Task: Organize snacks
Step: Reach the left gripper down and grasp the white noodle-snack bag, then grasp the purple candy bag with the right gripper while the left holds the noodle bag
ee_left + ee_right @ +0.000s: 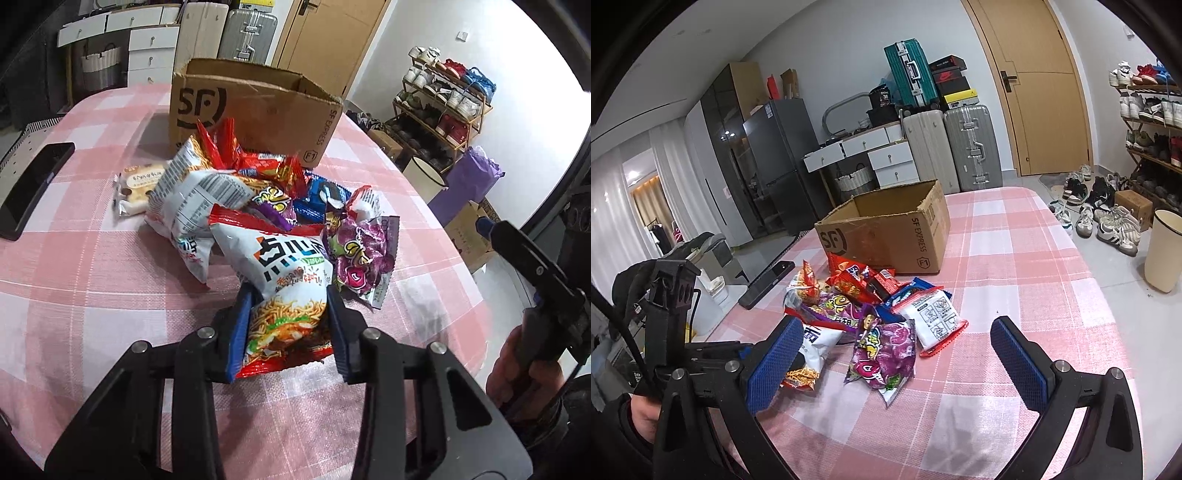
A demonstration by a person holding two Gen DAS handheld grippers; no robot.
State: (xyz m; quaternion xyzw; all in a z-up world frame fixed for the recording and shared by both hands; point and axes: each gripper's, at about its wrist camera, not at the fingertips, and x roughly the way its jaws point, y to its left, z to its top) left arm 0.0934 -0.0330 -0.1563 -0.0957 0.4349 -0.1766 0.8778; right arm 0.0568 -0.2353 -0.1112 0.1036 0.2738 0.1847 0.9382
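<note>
Left tongs (pixel 290 325): narrowed onto the lower end of a noodle bag (pixel 284 284), one blue pad pressed to each side of it; the bag's bottom seam sits between the pads, its top leans toward the pile.
Right tongs (pixel 897 365): spread wide, nothing between the pads, held above the bench (pixel 1015 258) at its near edge, facing the pile; the left pad overlaps the noodle bag in that view, contact cannot be told.
Box (pixel 255 107): brown cardboard, "SF EXPRESS" printed on it, flaps open, standing on the bench toward the far edge, just behind the pile; the visible part of its inside shows only bare cardboard, its floor is hidden.
Snack pile (pixel 871 310): loose packets heaped mid-bench, overlapping one another and reaching close to the box front.
Noodle bag look: white with a red seam, bold dark characters, a picture of fried noodles on the lower half; crumpled.
Purple bag (pixel 360 254): candy packet with grape print, lying just right of the noodle bag at the pile's near side.
Second white bag (pixel 192 199): barcode side up, on the pile's left.
Red packets (pixel 258 158): at the back, nearest the box.
Blue packet (pixel 325 195): mid-pile, partly covered.
Pale pastry pack (pixel 138 188): lying flat at the pile's left side.
Phone (pixel 33 188): dark, flat near the left edge, well apart from the snacks.
</note>
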